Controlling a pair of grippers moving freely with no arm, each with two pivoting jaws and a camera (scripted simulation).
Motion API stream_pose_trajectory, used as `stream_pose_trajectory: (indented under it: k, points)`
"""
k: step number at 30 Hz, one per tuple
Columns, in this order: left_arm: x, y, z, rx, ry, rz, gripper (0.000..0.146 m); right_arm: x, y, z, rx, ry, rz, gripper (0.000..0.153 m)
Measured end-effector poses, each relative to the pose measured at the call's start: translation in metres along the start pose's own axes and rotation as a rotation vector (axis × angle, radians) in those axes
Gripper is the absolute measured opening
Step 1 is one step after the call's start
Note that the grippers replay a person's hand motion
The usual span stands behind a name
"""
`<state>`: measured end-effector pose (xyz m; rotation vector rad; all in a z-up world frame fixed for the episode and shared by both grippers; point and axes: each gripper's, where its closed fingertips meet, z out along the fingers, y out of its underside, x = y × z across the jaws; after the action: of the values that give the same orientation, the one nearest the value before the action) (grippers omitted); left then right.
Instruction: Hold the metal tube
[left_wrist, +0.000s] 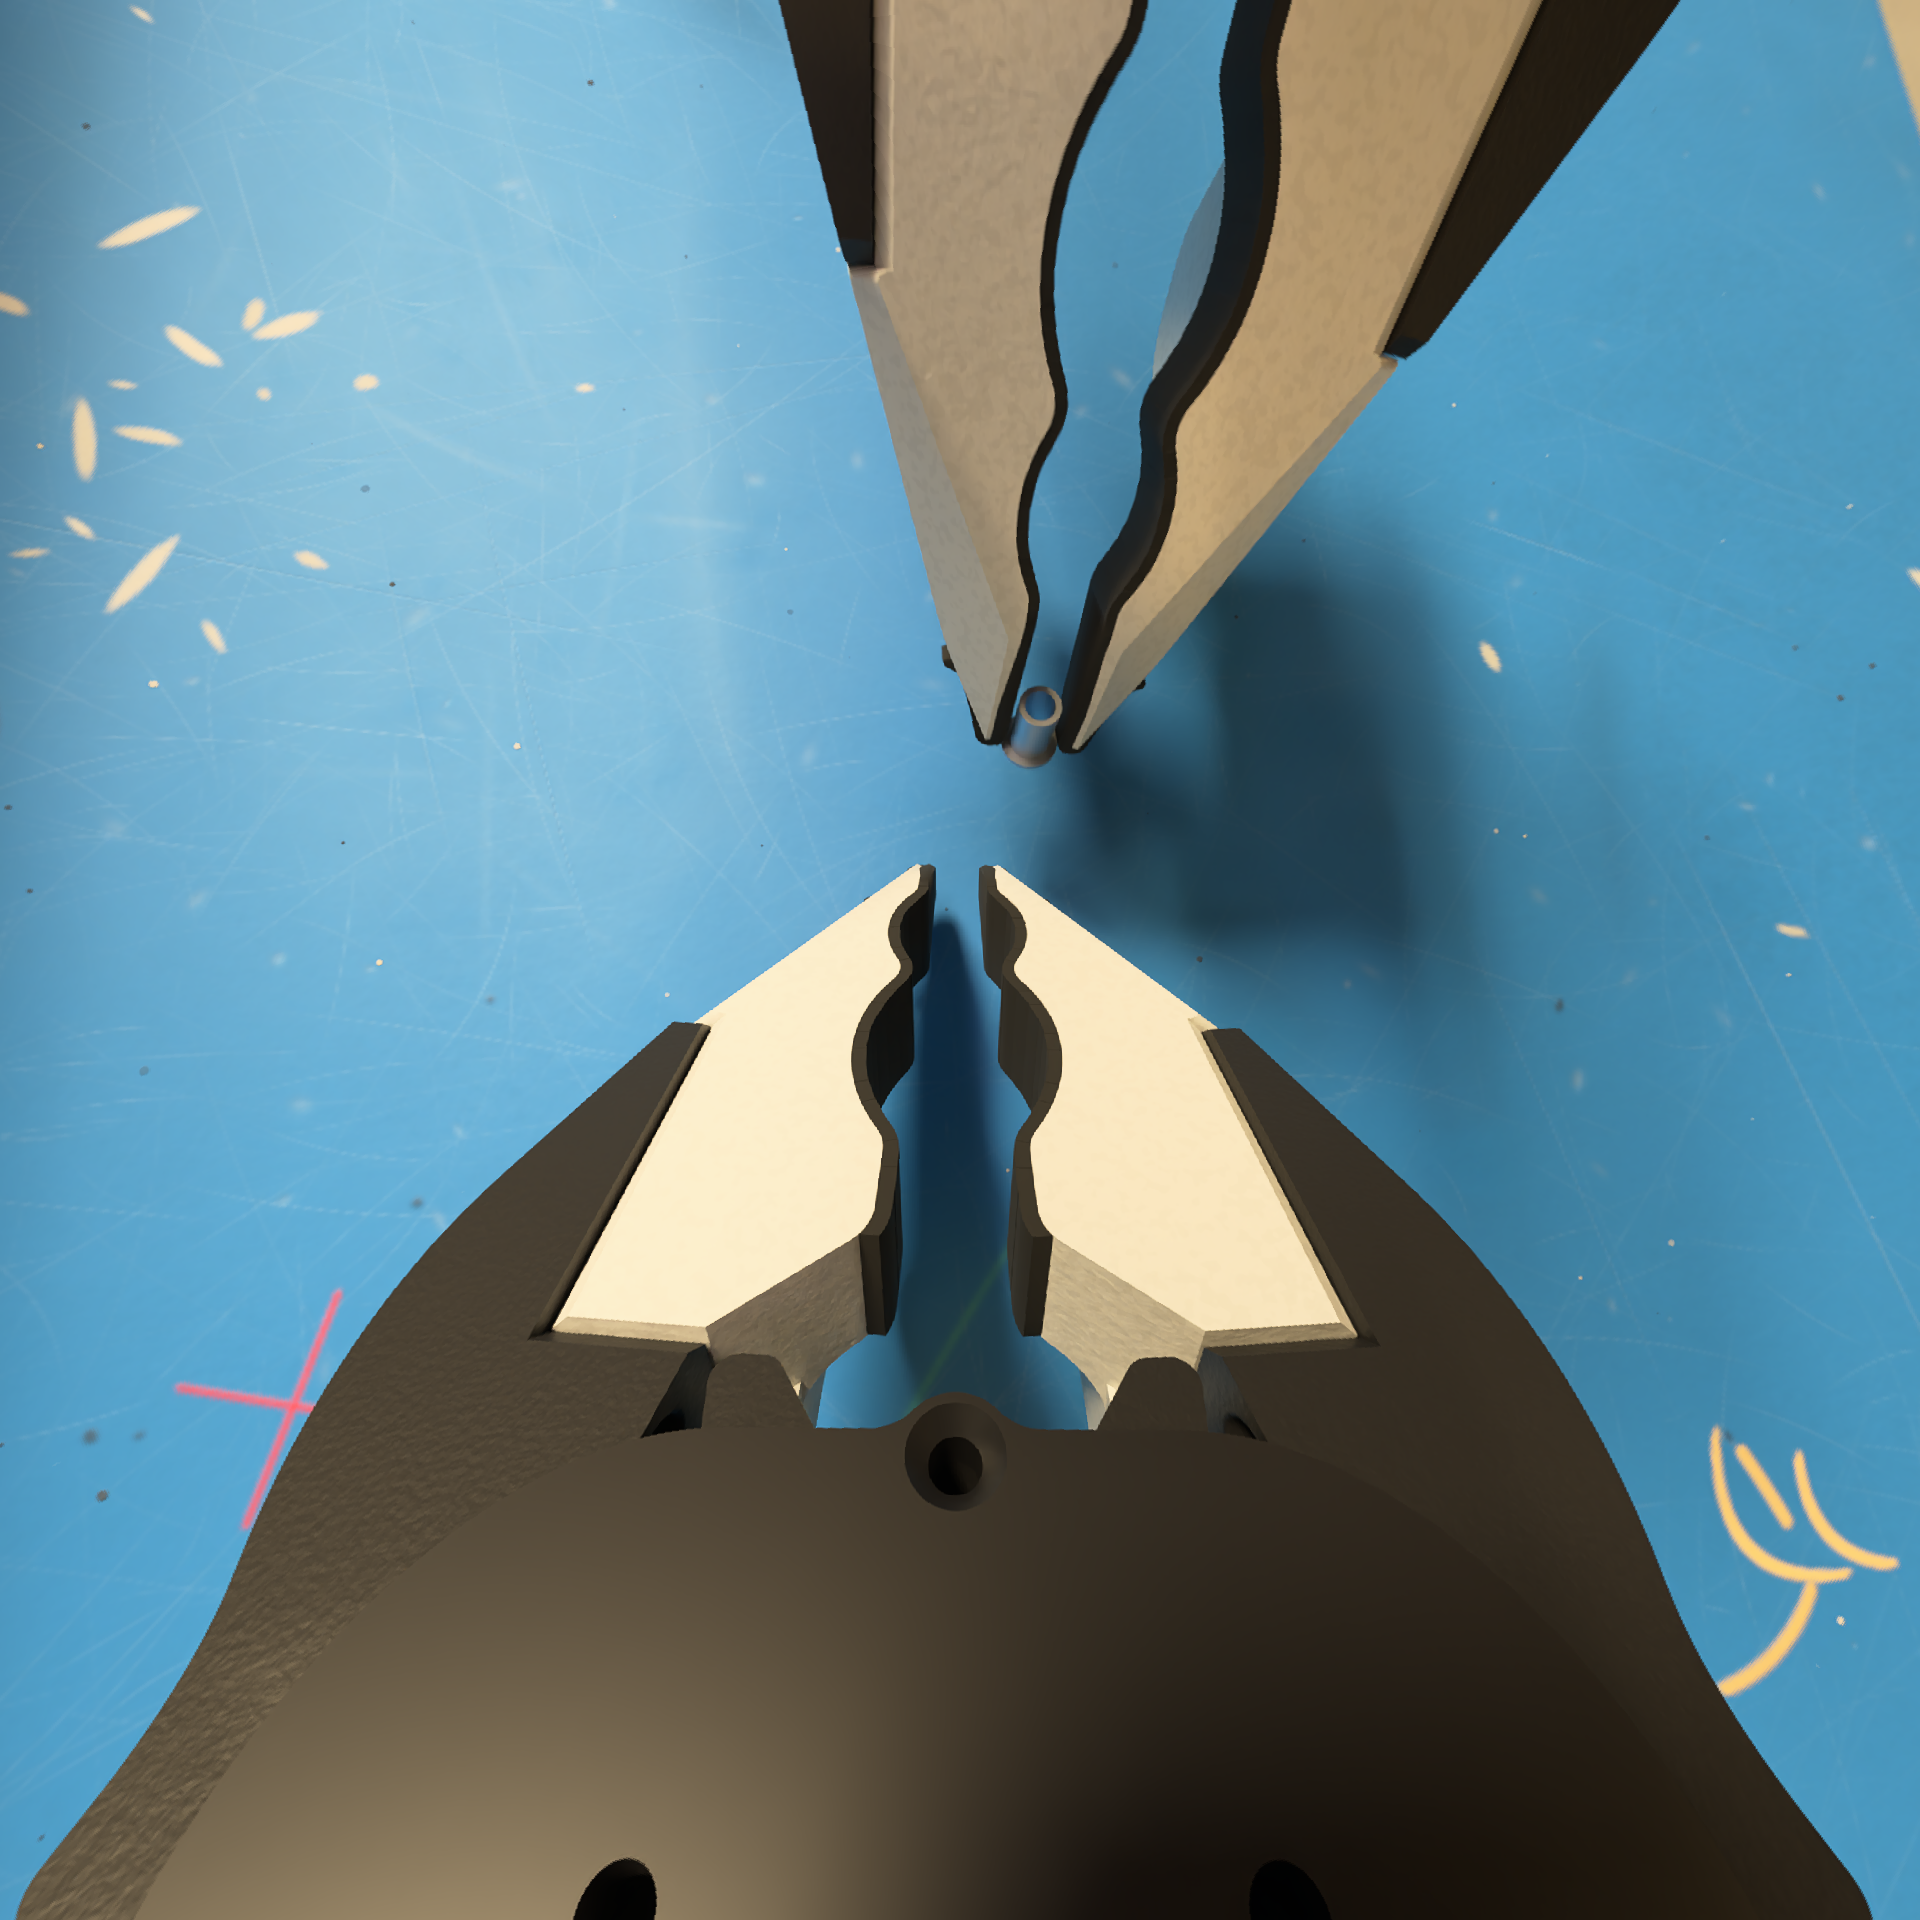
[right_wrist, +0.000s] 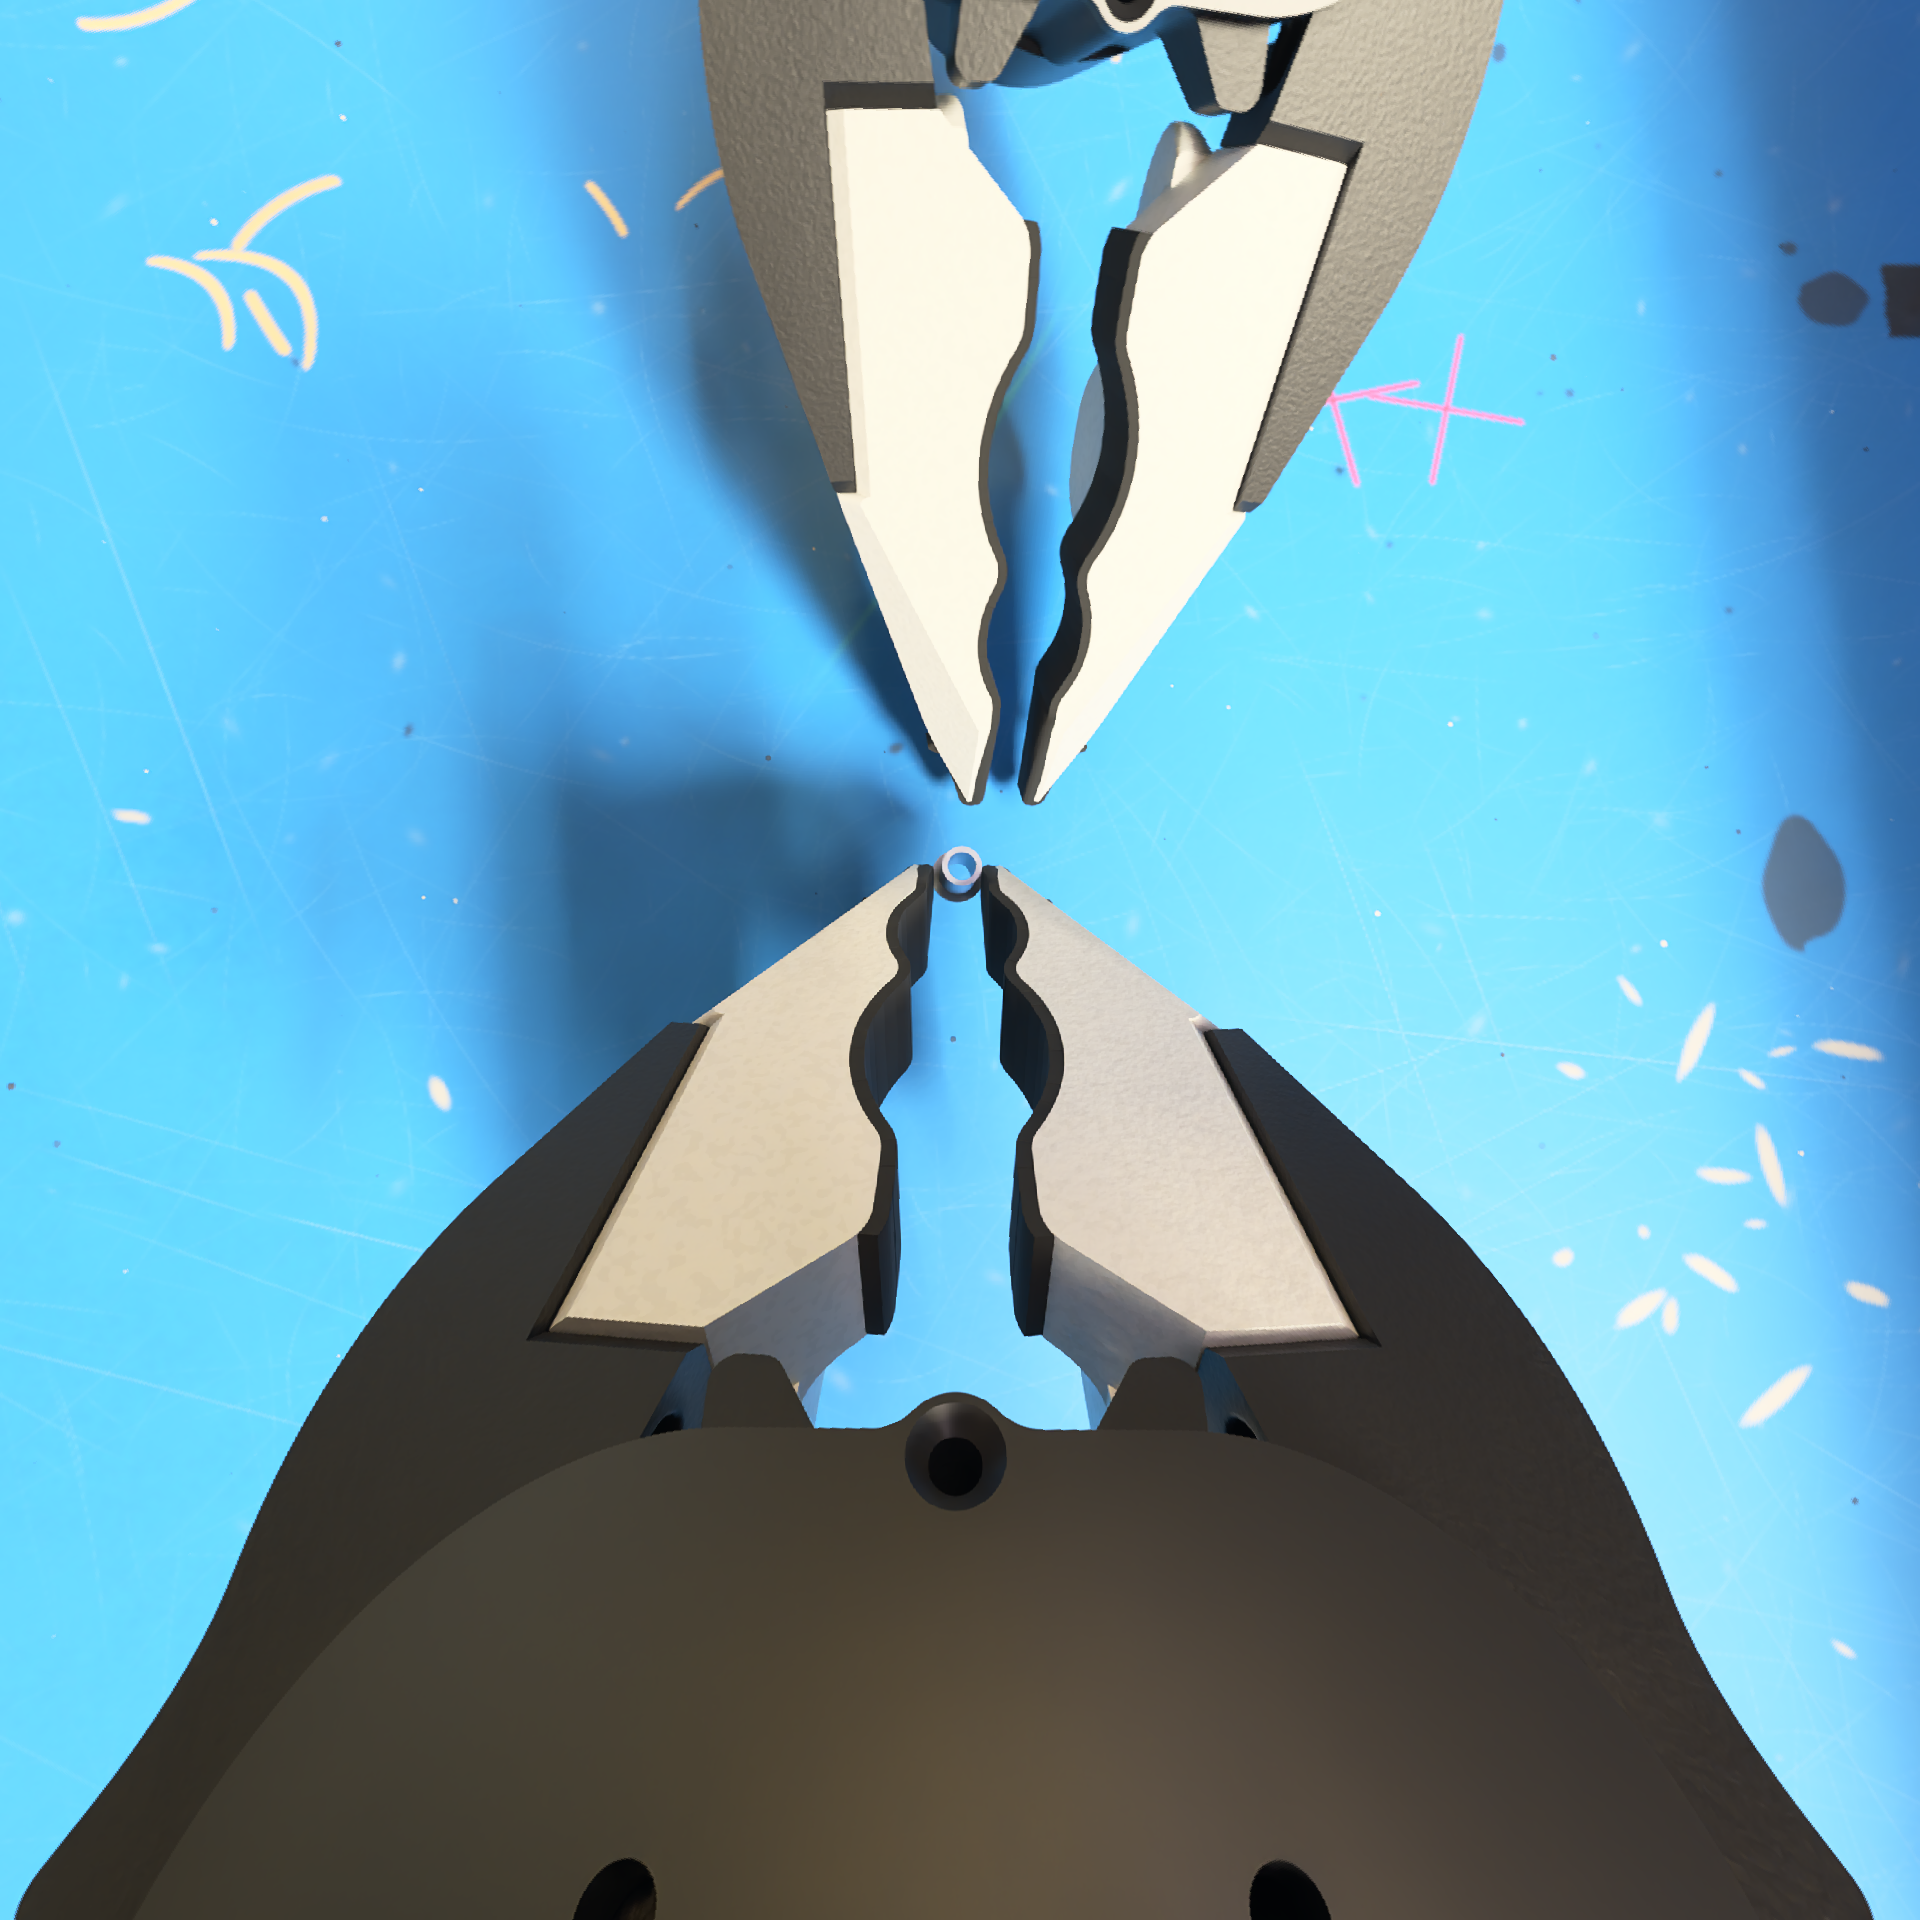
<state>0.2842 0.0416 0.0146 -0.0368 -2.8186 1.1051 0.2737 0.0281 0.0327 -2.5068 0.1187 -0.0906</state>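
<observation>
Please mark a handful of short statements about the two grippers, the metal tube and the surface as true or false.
1. The metal tube sits between the right gripper fingertips. True.
2. The left gripper grips the tube. False: its tips hold nothing and stay short of the tube.
3. The tube's open end shows as a ring in the right wrist view. True.
4. The surface is red. False: it is blue, with pale marks.

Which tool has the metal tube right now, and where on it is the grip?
The right tool pinches the metal tube at its fingertips, around the tube's side just below the open rim. The left tool holds nothing.
</observation>
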Motion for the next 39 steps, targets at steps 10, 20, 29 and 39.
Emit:
stream_pose_trajectory:
  k: [10,20,29,39]
  points:
    - [0.0021,-0.0007,0.0013,0.02,0.046,-0.024,0.0,-0.0013,-0.0029,0.0019,-0.007,0.019,-0.043,0.009]
    - [0.0019,-0.0006,0.0013,0.035,0.062,-0.036,0.0,-0.0019,-0.0035,0.0035,-0.087,0.051,-0.123,0.009]
    - [0.0018,0.0035,0.0044,-0.003,0.025,0.006,0.0,-0.0057,-0.0004,0.0013,-0.234,0.059,-0.229,0.009]
    - [0.0034,0.0022,0.0055,0.005,0.035,0.003,0.0,-0.0071,0.0022,0.0,-0.253,0.043,-0.239,0.009]
